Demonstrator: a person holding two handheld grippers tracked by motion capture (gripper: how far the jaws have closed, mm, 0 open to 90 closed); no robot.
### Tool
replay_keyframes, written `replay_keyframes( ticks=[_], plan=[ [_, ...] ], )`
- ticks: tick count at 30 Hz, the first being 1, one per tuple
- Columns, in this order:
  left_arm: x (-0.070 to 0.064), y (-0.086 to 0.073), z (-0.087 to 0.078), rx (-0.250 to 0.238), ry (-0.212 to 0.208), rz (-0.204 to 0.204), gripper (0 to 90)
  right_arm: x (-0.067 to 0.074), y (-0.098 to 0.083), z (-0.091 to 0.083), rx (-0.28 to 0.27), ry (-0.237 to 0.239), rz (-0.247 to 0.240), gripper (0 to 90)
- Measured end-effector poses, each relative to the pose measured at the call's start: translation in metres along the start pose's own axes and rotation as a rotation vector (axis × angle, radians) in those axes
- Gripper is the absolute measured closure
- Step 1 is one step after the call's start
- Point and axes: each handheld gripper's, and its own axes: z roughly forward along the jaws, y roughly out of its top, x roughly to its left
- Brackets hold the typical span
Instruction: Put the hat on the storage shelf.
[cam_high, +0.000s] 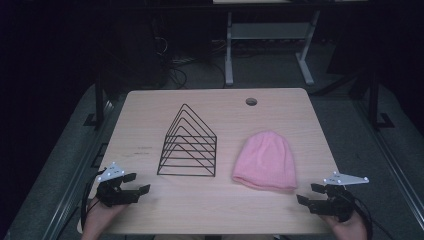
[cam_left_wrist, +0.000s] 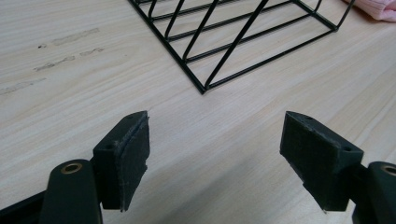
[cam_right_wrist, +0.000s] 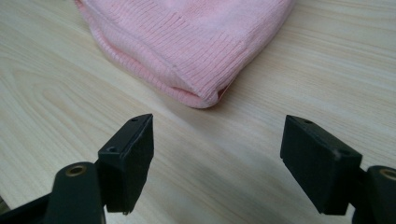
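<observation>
Opening stage, before any contact. The left tool (cam_high: 131, 183) and the right tool (cam_high: 311, 194) rest low at the near corners of the pale wooden worktop (cam_high: 150, 107), each with jaws spread wide and nothing between them. The soft pink ribbed knit beanie (cam_high: 266, 161) lies flat right of centre, its folded brim toward the near edge; in the right gripper view the brim corner (cam_right_wrist: 201, 95) sits just ahead of the spread jaws, apart from them. The black wire rack of nested triangular dividers (cam_high: 188, 145) stands upright left of centre, its near corner (cam_left_wrist: 203, 88) ahead of the left tool. Judged next move: the right tool advances and closes on the brim, probably to carry the beanie onto the rack. Nothing lies between tool and beanie; the limp knit may sag or snag on the wire peaks.
</observation>
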Motion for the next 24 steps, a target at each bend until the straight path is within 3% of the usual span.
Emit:
replay_keyframes(
  ticks=[10, 24],
  plan=[
    [-0.001, 0.000, 0.000, 0.001, -0.001, -0.003, 24.3, -0.003, 0.001, 0.000, -0.006, 0.000, 0.015, 25.1],
    [0.000, -0.004, -0.005, -0.008, 0.009, -0.011, 24.3, 0.011, 0.024, 0.003, 0.030, 0.022, -0.052, 21.6]
  ],
)
